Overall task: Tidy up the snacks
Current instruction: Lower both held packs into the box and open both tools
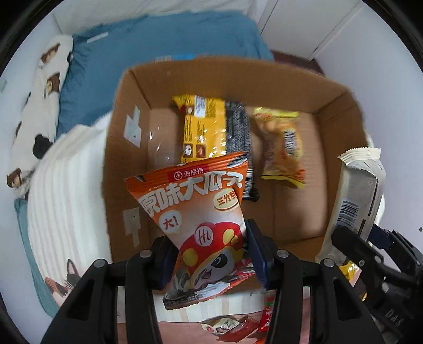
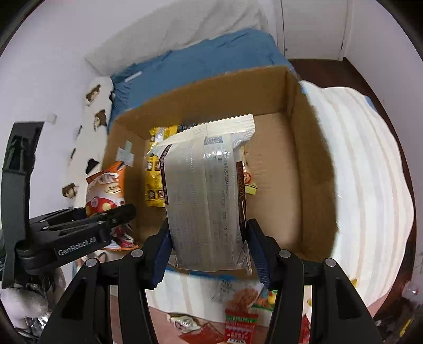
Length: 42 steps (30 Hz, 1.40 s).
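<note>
My left gripper is shut on an orange melon-seed snack bag and holds it over the near edge of an open cardboard box. My right gripper is shut on a white and silver snack pack, also held above the box. A yellow pack, a black pack and a yellow-orange bag lie on the box floor. The white pack and right gripper show at the right of the left wrist view. The orange bag shows at the left of the right wrist view.
The box sits on a bed with a white striped blanket, a blue quilt and a bear-print pillow. More snack packs lie on the bed in front of the box. A white wardrobe stands behind.
</note>
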Available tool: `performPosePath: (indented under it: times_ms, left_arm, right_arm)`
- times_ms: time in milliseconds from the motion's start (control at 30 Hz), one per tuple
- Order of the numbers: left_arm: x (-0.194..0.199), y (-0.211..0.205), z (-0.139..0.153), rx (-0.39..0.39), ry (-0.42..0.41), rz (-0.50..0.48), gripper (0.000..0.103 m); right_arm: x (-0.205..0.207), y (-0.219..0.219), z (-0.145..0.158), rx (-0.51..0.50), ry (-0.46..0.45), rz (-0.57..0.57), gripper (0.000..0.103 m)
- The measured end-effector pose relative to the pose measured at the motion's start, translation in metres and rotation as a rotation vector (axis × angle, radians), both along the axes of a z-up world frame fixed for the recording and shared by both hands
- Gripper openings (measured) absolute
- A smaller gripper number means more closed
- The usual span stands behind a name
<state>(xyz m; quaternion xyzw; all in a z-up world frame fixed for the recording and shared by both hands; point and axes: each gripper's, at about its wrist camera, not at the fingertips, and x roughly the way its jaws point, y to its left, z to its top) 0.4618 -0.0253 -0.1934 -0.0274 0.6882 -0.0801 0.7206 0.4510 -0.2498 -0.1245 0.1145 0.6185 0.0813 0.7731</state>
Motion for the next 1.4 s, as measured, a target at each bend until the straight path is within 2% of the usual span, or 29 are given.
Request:
performPosePath:
  times_ms: [133, 333, 567, 633, 667, 700, 733, 800, 1100, 1200, 1300, 1400]
  left_arm:
    - [0.009, 0.004, -0.026, -0.012, 0.081, 0.021, 0.045]
    - [0.013, 0.008, -0.049, -0.014, 0.137, 0.027, 0.046]
    - [0.01, 0.008, -0.066, -0.008, 0.164, 0.03, 0.046]
    - [0.008, 0.007, -0.067, -0.01, 0.168, 0.034, 0.047]
    - [0.007, 0.009, -0.067, -0.003, 0.174, 0.05, 0.047]
    - [0.007, 0.013, -0.067, -0.007, 0.166, 0.064, 0.055]
    - [0.007, 0.014, -0.066, -0.019, 0.168, 0.069, 0.071]
    - [0.006, 0.017, -0.065, -0.013, 0.171, 0.072, 0.085]
    - [0.007, 0.015, -0.046, -0.017, 0.124, 0.078, 0.088]
    - [-0.006, 0.019, -0.027, 0.02, 0.056, 0.113, 0.088]
    - [-0.028, 0.019, 0.002, 0.032, -0.053, 0.129, 0.088]
    - [-0.043, 0.018, 0.019, 0.05, -0.117, 0.125, 0.088]
  right_arm:
    - [0.02, 0.014, -0.035, -0.018, 0.065, 0.022, 0.057]
    - [0.021, 0.032, -0.075, -0.042, 0.127, 0.057, 0.057]
    - [0.024, 0.042, -0.097, -0.075, 0.161, 0.075, 0.057]
    - [0.024, 0.042, -0.105, -0.063, 0.2, 0.079, 0.059]
    - [0.025, 0.043, -0.11, -0.055, 0.225, 0.08, 0.067]
    - [0.025, 0.042, -0.114, -0.059, 0.255, 0.076, 0.084]
    - [0.026, 0.041, -0.115, -0.064, 0.259, 0.076, 0.091]
    - [0.027, 0.038, -0.112, -0.077, 0.24, 0.065, 0.094]
    - [0.028, 0.028, -0.097, -0.094, 0.201, 0.047, 0.096]
    - [0.025, 0.027, -0.089, -0.099, 0.184, 0.054, 0.097]
    - [0.013, 0.022, -0.083, -0.119, 0.149, 0.069, 0.097]
    - [0.0, 0.017, -0.063, -0.136, 0.095, 0.055, 0.097]
